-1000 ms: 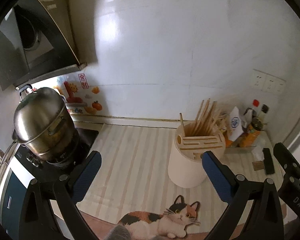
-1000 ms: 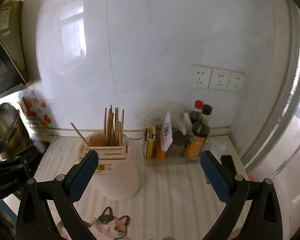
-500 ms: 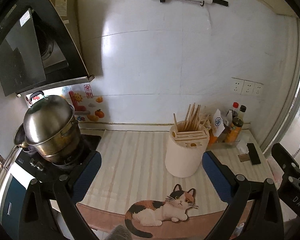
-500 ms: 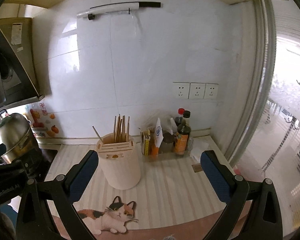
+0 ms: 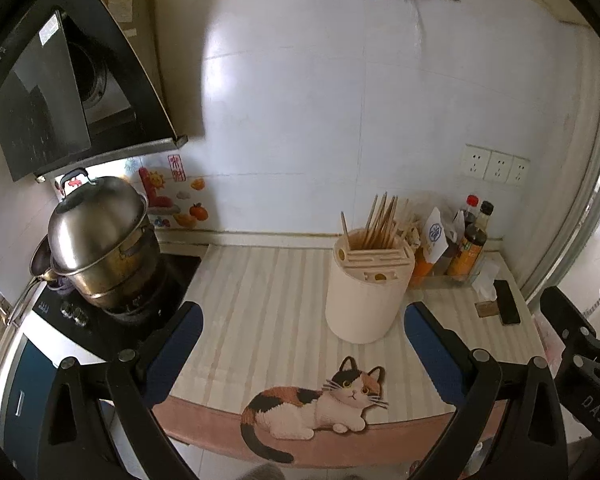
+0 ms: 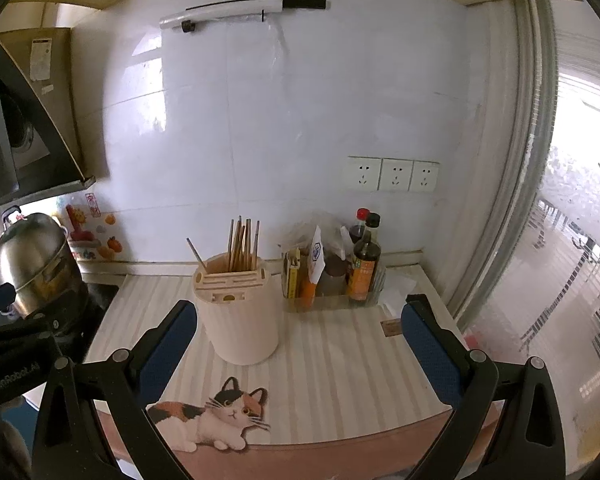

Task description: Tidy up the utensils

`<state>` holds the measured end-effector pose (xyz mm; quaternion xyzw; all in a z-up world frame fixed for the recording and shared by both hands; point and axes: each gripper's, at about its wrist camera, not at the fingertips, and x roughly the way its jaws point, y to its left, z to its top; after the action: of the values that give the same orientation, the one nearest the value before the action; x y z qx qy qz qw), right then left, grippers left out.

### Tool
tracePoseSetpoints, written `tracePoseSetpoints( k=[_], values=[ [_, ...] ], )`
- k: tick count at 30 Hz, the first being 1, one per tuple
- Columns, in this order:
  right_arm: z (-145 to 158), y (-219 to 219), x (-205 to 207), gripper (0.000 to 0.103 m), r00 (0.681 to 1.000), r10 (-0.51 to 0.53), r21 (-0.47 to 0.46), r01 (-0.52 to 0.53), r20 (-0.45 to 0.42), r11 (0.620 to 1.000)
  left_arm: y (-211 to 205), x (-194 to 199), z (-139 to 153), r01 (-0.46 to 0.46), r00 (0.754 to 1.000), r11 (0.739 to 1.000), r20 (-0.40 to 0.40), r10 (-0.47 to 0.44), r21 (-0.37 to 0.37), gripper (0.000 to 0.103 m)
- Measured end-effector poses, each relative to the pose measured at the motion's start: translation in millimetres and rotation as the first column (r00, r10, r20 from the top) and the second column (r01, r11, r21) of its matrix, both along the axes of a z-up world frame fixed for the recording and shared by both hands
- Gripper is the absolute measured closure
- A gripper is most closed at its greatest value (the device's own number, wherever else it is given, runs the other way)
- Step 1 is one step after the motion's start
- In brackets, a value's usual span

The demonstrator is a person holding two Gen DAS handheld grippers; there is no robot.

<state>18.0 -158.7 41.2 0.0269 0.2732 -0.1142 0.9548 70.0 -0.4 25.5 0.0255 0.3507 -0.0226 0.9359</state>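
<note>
Nearest the cameras, both grippers are hanging wide open and empty, left (image 5: 300, 344) and right (image 6: 296, 340), touching nothing above the mat's (image 6: 340, 360) front edge. Bare mat is lying between the fingers. Farther back, the holder (image 6: 240, 320) is standing upright, chopsticks (image 6: 242, 246) in it, bottles (image 6: 364, 264) just beside.

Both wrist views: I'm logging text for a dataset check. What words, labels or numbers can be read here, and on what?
"GenRobot.AI", on the left gripper's body, seen at the edge of the right wrist view.
"DAS", partly cut off, on the right gripper's body, seen in the left wrist view.
Red characters on the wall sticker: too small to read.
Sauce bottle label, white packet logo, range hood stickers: blurred, unreadable.
</note>
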Motion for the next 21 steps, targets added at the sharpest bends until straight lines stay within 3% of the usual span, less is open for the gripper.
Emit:
tracePoseSetpoints(
  k=[21],
  values=[
    [-6, -8, 17, 0.0, 0.999, 0.02, 0.003, -0.02, -0.039, 1.0, -3, 10, -3, -0.018, 1.0, 1.0, -0.01, 0.018, 0.021, 0.0]
  ],
)
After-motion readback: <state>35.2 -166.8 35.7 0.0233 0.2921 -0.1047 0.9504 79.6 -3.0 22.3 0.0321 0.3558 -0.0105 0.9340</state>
